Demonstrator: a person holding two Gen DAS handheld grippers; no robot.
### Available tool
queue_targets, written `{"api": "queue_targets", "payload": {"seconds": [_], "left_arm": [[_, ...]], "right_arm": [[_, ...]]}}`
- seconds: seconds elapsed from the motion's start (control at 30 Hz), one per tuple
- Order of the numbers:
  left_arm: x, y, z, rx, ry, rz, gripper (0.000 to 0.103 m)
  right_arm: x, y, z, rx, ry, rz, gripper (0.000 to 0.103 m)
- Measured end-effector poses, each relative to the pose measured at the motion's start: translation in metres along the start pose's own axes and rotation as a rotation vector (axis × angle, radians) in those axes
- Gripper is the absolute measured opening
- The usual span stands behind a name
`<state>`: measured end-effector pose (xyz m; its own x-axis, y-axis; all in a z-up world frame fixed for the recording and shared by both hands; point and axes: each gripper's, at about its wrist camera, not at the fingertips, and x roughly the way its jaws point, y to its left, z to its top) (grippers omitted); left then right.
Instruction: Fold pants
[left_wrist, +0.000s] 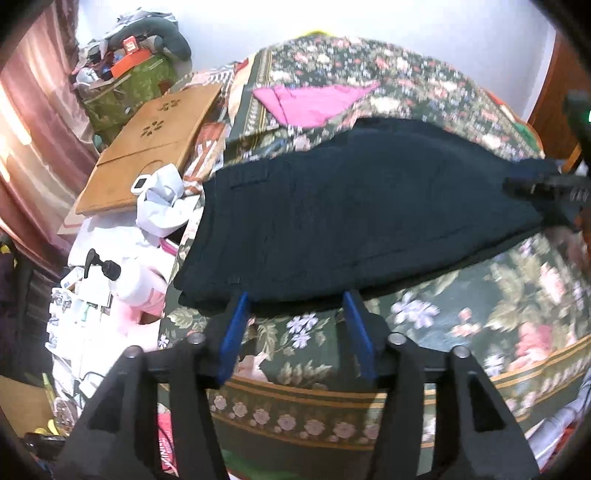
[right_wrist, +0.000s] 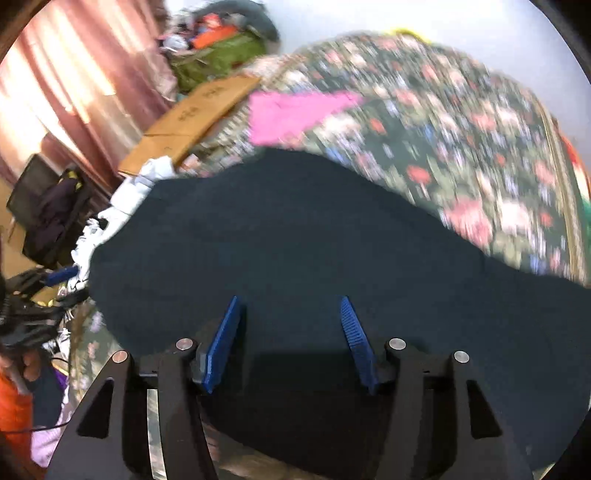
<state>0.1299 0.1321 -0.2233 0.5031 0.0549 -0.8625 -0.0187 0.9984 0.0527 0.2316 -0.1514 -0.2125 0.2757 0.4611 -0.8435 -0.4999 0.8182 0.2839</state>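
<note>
dark pants (left_wrist: 362, 210) flat on floral bedspread (left_wrist: 461, 325), both claws spread

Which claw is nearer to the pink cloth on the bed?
Neither is clearly nearer. The left claw sits at the dark pants' near edge; the right claw hovers over them. The pink cloth lies beyond.

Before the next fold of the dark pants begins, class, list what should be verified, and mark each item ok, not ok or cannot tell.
1. Dark pants lie spread on the floral bedspread: ok.
2. Left tool open, at the pants' near edge: ok.
3. Right tool open above the pants: ok.
4. Fabric held by either tool: not ok; none sits between the jaws of either.
5. Pink garment lies apart from the pants: ok.
6. White cloth clear of the pants' end: cannot tell; they look close.
</note>
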Motion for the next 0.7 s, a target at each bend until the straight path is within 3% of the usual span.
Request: {"api": "queue_targets", "payload": {"seconds": [0.1,0.2,0.33,0.53,0.63,0.7], "left_arm": [[-0.01,-0.001,0.009,-0.023,-0.03,-0.017,0.069],[-0.011,-0.004,0.022,-0.036,-0.047,-0.02,0.079],[0.001,-0.015,0.042,-0.041,-0.029,-0.02,0.079],[0.03,-0.04,0.071,-0.058,0.045,-0.116,0.079],[0.043,-0.057,0.08,-0.046,0.079,-0.144,0.079],[0.052,-0.068,0.086,-0.04,0.101,-0.171,0.079]], "right_arm": [[-0.014,-0.009,-0.012,0.014,-0.016,-0.025,0.067],[-0.03,-0.022,-0.026,0.047,-0.028,-0.027,0.069],[-0.048,-0.047,-0.041,0.12,-0.043,-0.041,0.07],[-0.075,-0.093,-0.074,0.253,-0.048,-0.088,0.07],[-0.098,-0.102,-0.089,0.293,-0.099,-0.004,0.068],[-0.11,-0.103,-0.095,0.31,-0.112,-0.086,0.07]]}}
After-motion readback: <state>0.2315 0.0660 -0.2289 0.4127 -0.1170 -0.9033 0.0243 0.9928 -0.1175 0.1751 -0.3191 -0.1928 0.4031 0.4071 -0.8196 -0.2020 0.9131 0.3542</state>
